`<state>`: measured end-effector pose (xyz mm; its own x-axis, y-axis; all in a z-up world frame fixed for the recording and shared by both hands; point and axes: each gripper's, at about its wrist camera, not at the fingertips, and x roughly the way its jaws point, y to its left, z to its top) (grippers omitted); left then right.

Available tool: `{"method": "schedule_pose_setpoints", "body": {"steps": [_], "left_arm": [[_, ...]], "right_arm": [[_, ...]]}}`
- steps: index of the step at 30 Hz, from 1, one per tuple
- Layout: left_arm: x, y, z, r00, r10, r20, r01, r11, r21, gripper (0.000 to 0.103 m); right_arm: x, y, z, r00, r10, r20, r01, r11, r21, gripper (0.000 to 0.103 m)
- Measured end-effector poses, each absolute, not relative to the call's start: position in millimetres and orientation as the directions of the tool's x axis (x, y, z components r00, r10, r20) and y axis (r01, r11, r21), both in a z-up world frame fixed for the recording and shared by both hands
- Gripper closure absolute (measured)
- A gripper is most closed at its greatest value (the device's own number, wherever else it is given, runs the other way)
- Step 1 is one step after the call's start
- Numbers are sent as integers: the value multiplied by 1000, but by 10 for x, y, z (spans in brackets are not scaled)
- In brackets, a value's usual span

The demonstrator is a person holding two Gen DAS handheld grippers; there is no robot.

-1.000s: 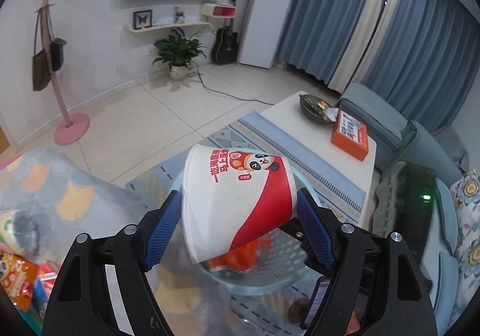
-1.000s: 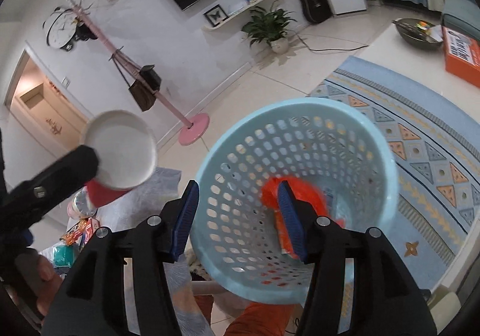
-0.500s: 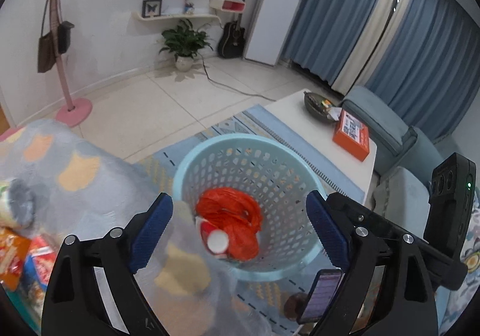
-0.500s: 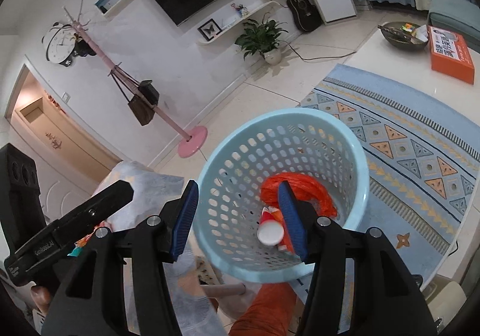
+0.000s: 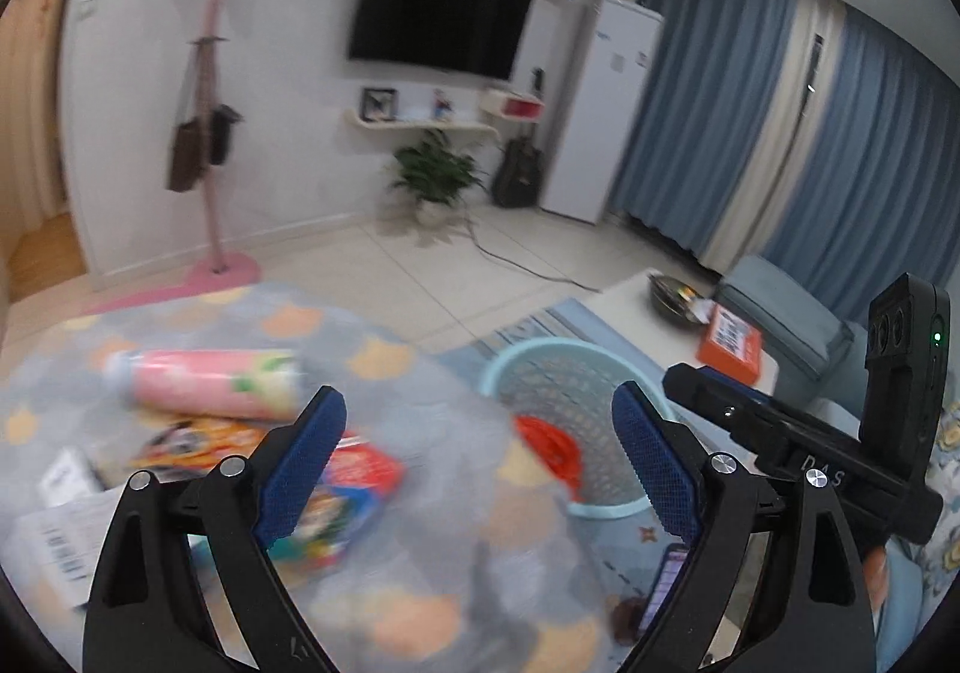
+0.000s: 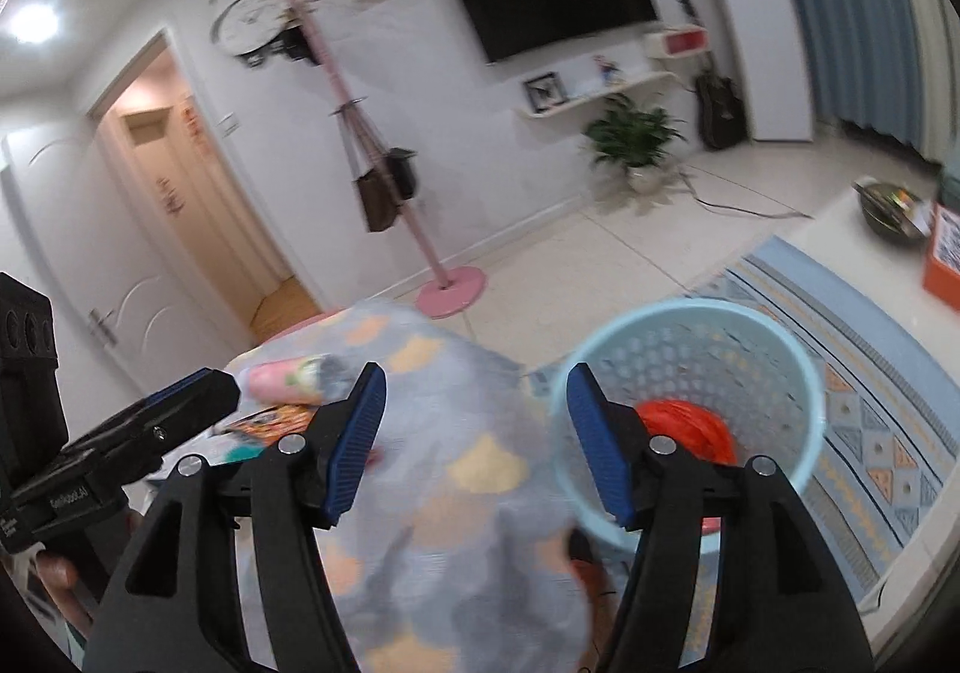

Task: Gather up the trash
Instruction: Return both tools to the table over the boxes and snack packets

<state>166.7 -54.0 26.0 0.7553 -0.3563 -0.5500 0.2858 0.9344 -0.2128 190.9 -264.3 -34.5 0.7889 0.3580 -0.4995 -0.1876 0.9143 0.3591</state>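
Tiled living-room floor, patterned blanket (image 5: 384,361), both jaws agape and empty, right widening.

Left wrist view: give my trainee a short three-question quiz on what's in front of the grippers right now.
1. True or false: the left gripper holds a cup.
2. What lies in the blue basket? A) orange bag B) guitar C) shoe
3. What pink item lies on the grey blanket ahead?

Key: 1 false, its jaws are open with nothing between them. 2 A, the orange bag. 3 the pink canister, lying on its side.
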Motion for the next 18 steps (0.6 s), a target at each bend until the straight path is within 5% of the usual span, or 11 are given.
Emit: {"method": "schedule_pose_setpoints", "body": {"steps": [5,12,18], "left_arm": [[1446,150,378,809,-209,-549,137,976,-170,15],[1401,1111,223,776,-169,-608,-29,953,-302,16],[1569,1356,-108,718,-217,-662,-54,930,-363,41]], "right_arm": [[1859,-2186,-266,761,406,-506,-275,908,315,44],[1816,-1650,-333,707,435,-558,-345,900,265,44],[1746,-1355,-449,667,437,-603,-385,895,223,46]]}}
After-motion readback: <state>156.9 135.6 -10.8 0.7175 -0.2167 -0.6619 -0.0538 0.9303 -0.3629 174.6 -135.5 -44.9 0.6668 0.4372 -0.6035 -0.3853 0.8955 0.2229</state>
